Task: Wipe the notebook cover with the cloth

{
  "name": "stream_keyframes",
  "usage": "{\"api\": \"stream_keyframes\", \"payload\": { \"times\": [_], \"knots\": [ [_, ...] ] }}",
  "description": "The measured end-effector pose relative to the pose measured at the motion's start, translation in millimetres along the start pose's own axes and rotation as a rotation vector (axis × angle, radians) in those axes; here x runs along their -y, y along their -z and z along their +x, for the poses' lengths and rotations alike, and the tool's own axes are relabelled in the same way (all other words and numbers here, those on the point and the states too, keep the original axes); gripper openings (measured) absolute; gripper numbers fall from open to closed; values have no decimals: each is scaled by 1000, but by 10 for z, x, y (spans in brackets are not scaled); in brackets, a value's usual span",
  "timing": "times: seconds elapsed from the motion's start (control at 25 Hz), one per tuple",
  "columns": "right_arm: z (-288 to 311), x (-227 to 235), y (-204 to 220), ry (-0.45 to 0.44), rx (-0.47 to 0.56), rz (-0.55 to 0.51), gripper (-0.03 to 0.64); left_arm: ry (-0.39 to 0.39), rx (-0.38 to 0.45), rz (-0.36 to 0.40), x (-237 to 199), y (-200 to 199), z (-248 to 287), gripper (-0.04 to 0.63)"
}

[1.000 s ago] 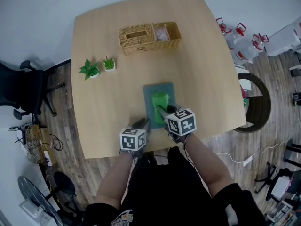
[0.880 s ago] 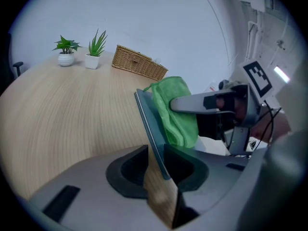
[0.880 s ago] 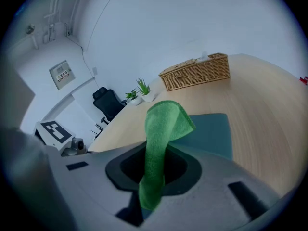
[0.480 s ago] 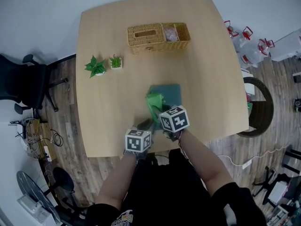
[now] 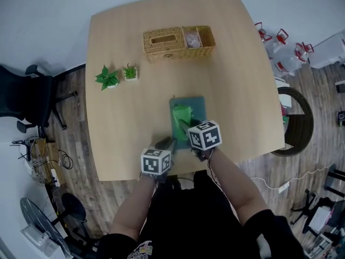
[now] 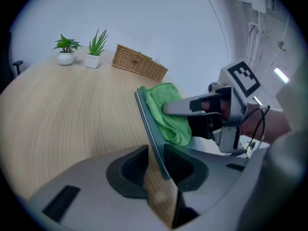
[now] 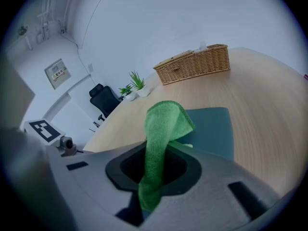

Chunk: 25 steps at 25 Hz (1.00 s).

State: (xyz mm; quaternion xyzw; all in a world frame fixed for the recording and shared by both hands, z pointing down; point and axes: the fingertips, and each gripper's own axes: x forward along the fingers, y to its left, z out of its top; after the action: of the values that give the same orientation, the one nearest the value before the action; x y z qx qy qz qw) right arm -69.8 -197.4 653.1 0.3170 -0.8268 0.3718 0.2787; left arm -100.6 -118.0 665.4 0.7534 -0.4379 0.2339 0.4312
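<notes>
A teal notebook [image 5: 195, 104] lies flat on the wooden table [image 5: 237, 74], near its front edge. A crumpled green cloth [image 5: 181, 117] rests on the cover's left half. My right gripper [image 5: 186, 127] is shut on the cloth [image 7: 162, 124], which sticks up between its jaws over the notebook [image 7: 214, 129]. At the near left corner my left gripper [image 5: 168, 143] is shut on the notebook's edge [image 6: 150, 129]. The left gripper view also shows the cloth [image 6: 169, 113] on the cover and the right gripper's fingers [image 6: 190, 105] pressing on it.
A wicker basket [image 5: 178, 42] stands at the table's far side, with two small potted plants [image 5: 107, 78] [image 5: 129, 72] at the left. A black office chair [image 5: 21, 99] stands left of the table. A round stool [image 5: 295, 117] stands to the right.
The right gripper swept the cloth to the notebook's left edge, then back toward the middle. The left gripper stayed clamped on the near corner.
</notes>
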Motion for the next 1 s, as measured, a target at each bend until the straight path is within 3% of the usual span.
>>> {"api": "stream_keyframes", "payload": {
  "times": [1.0],
  "knots": [
    [-810,963,207,189,86,158,63,-19,12,18,9,4,-10,95]
  ]
}}
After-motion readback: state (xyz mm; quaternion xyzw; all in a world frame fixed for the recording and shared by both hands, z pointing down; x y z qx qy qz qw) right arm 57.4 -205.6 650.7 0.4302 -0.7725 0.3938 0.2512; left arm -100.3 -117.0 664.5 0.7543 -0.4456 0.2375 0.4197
